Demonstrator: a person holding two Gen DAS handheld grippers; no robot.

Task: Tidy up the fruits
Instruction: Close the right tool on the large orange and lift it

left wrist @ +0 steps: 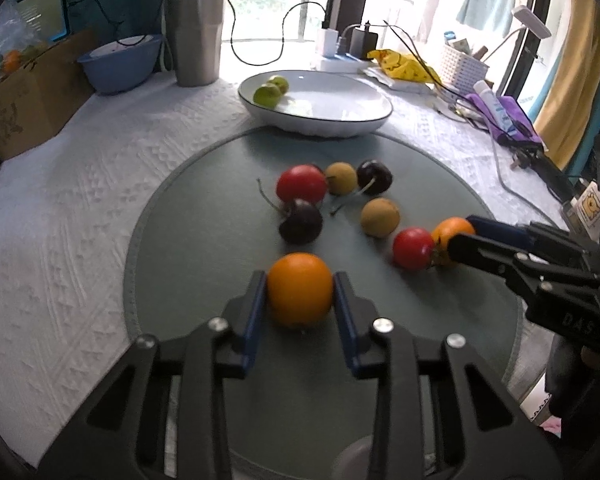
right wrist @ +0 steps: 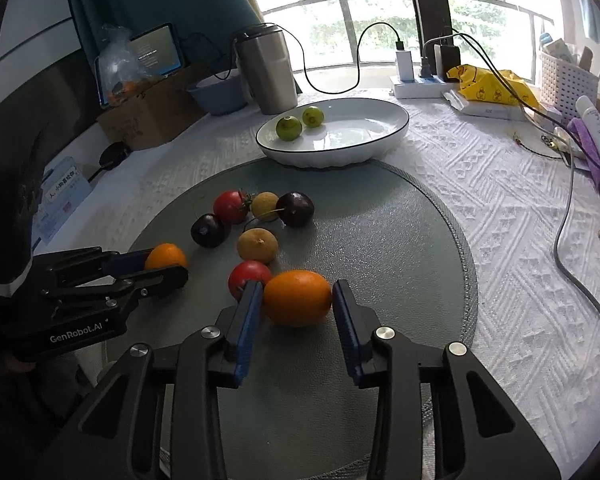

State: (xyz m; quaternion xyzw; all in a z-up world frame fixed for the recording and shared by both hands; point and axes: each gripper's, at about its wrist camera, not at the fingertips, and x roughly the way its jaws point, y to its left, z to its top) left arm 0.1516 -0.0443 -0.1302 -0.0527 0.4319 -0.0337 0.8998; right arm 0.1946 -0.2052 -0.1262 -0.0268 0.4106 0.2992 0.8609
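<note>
Left hand-held gripper [left wrist: 300, 300] clamped on orange kumquat [left wrist: 300, 288], near edge of round grey mat [left wrist: 440, 320] on surface; right hand-held gripper [right wrist: 297, 304] clamped on second kumquat [right wrist: 297, 298], red cherry tomato [right wrist: 249, 276] touching it. Cherries, longans, tomato clustered mid-mat. White dish [right wrist: 360, 136] at mat's far edge holds two green fruits [right wrist: 289, 128]

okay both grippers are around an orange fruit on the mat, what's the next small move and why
Probably lift both straight up. The left gripper pinches one orange fruit, and the right gripper pinches the other orange fruit; both still sit on the grey mat. The white dish, holding two green fruits, lies beyond.
</note>
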